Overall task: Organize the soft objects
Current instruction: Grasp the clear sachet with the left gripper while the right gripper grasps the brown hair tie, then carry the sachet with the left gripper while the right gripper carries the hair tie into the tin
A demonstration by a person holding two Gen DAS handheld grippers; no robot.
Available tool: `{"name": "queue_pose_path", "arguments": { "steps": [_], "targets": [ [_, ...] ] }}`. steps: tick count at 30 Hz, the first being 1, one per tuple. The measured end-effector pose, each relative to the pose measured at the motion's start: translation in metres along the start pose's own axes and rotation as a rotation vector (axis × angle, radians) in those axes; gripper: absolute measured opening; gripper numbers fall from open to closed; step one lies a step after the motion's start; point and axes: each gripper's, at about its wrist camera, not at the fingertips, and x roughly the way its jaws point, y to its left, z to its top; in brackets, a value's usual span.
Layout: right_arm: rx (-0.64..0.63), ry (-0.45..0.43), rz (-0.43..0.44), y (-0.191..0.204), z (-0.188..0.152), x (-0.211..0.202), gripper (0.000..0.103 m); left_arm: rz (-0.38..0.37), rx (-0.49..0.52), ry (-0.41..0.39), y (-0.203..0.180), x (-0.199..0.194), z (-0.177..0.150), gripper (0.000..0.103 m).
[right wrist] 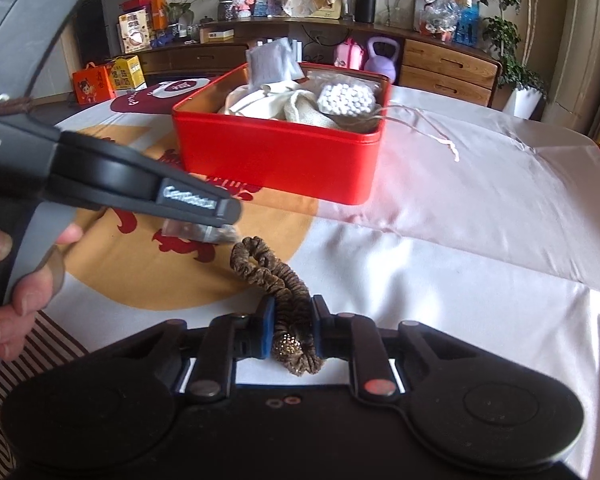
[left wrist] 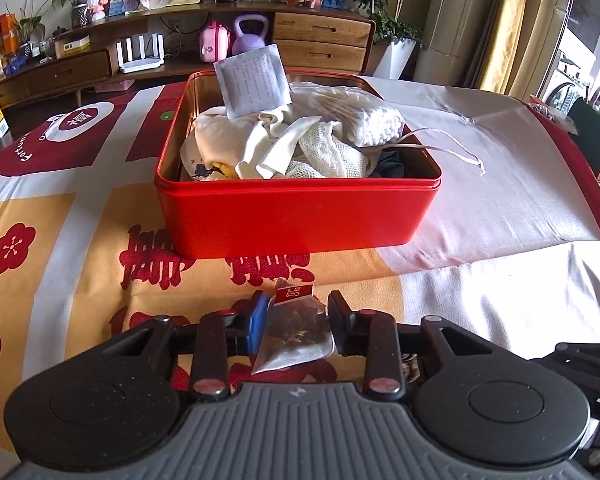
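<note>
Left fingers (left wrist: 296, 320) clamped on tea sachet (left wrist: 296, 334), right fingers (right wrist: 294, 330) on scrunchie (right wrist: 278, 280), heaped red tin (left wrist: 300, 216) just beyond.

One red tin box (left wrist: 296, 216). One tea bag (left wrist: 296, 336). One brown scrunchie (right wrist: 276, 276). One paper packet (left wrist: 254, 82). One bag of cotton swabs (left wrist: 364, 120). Two grippers: left gripper (left wrist: 296, 320), right gripper (right wrist: 294, 330).
</note>
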Motion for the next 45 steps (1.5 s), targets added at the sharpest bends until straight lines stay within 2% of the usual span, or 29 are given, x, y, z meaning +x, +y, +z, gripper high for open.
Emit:
{"name": "queue_pose_path", "arguments": {
  "steps": [2, 7, 16, 26, 37, 45],
  "targets": [
    [0.033, 0.004, 0.006, -0.006, -0.002, -0.002, 0.017, 0.003, 0.006, 0.005, 0.0, -0.002, -0.002, 0.025],
    [0.089, 0.006, 0.022, -0.013, -0.005, -0.013, 0.016, 0.015, 0.033, 0.011, 0.0, -0.01, -0.01, 0.019],
    [0.159, -0.018, 0.05, -0.016, -0.004, -0.038, 0.016, 0.003, 0.034, 0.02, 0.004, -0.036, -0.022, 0.016],
    [0.181, -0.073, 0.062, -0.015, 0.007, -0.075, 0.016, -0.016, 0.029, 0.003, 0.006, -0.074, -0.023, 0.016],
    [0.164, -0.154, 0.078, -0.009, 0.041, -0.106, 0.016, -0.054, 0.045, -0.083, 0.004, -0.115, 0.005, 0.016],
    [0.15, -0.196, 0.071, -0.011, 0.072, -0.108, 0.016, -0.056, 0.09, -0.161, 0.0, -0.128, 0.035, 0.016]
  ]
}}
